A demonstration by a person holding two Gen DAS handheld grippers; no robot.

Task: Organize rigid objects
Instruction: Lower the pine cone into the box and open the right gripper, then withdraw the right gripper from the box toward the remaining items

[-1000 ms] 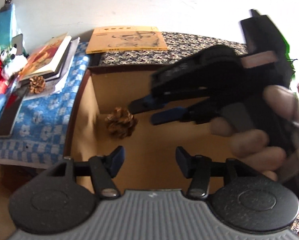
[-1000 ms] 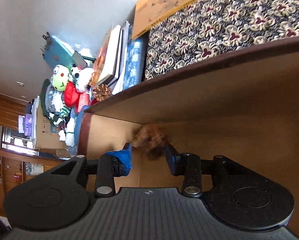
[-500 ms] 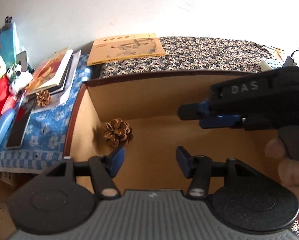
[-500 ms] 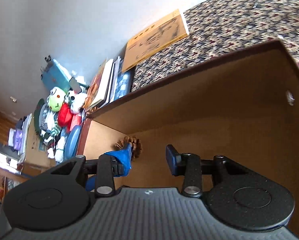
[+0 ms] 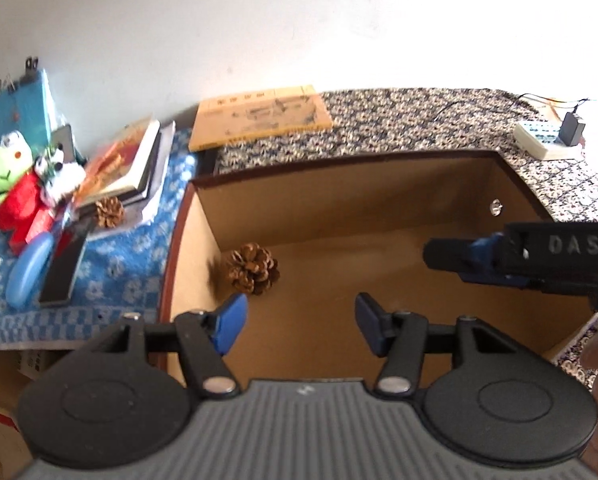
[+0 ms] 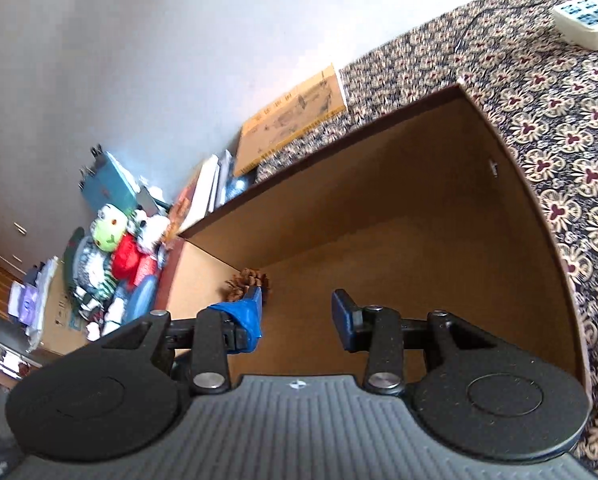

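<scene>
In the drawer's (image 5: 203, 236) left rear corner, pine cone (image 5: 253, 268) lies, axis unclear; left gripper (image 5: 297, 326) opening, empty; right gripper (image 6: 297, 314) apart, empty.

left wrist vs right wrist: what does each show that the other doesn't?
Only the left wrist view: a second pine cone beside the stacked books, and the right gripper seen from outside, over the box.

Only the right wrist view: a wood floor and clutter past the toys.

Both: the open brown box with a pine cone inside, the yellow booklet, the frog plush, and the floral cloth.
</scene>
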